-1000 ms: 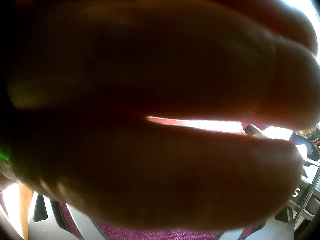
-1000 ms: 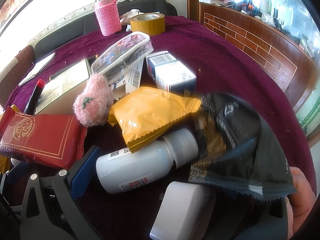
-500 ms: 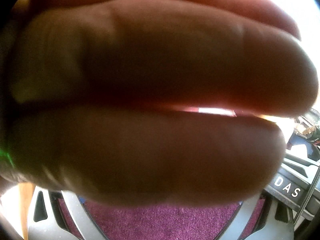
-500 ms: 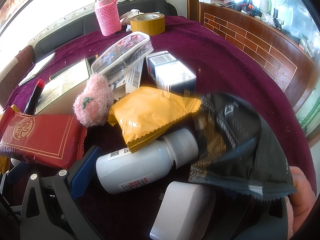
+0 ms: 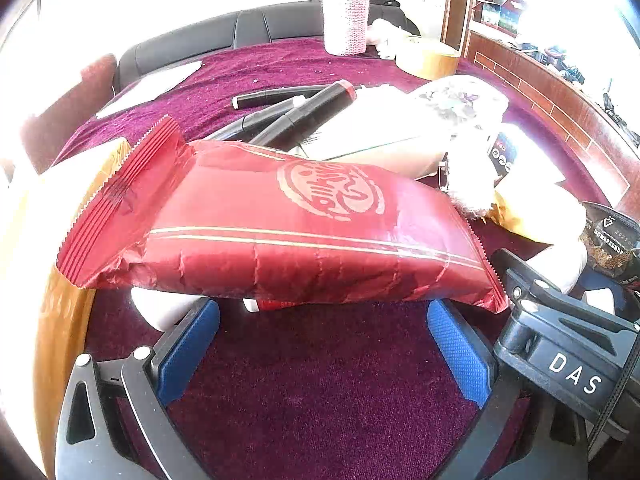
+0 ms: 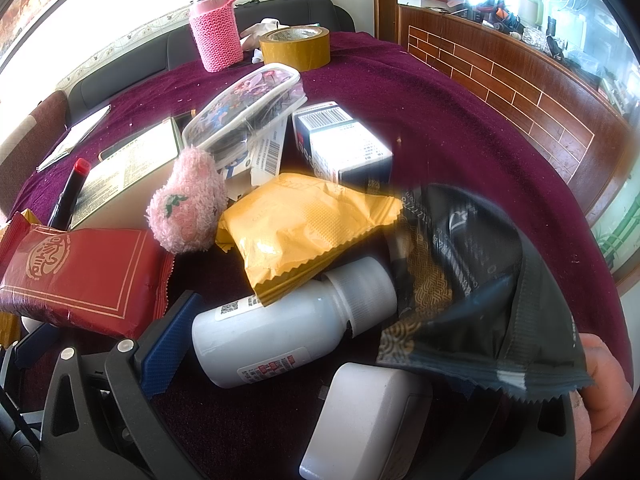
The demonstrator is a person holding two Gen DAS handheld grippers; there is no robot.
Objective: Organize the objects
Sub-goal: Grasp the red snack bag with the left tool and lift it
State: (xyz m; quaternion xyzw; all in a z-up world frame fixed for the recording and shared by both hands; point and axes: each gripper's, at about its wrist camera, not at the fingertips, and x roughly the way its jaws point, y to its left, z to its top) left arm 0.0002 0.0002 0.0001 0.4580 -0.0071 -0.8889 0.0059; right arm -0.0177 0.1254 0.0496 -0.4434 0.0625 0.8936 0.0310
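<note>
Left wrist: left gripper point(image 5: 322, 330) spread wide (empty), red packet point(image 5: 280, 228) just ahead.
Right gripper point(image 6: 360, 340): state unclear.
Risk: crushing packet.

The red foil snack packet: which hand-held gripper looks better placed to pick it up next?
Left. The left hand-held gripper is open with the red foil snack packet straight ahead of its blue pads. The right hand-held gripper faces the white plastic bottle, with the packet off to its side.

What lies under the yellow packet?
The yellow packet overlaps the white bottle's labelled side; the cap stays visible. Its upper edge rests against the box. Anything beneath its middle is hidden.
</note>
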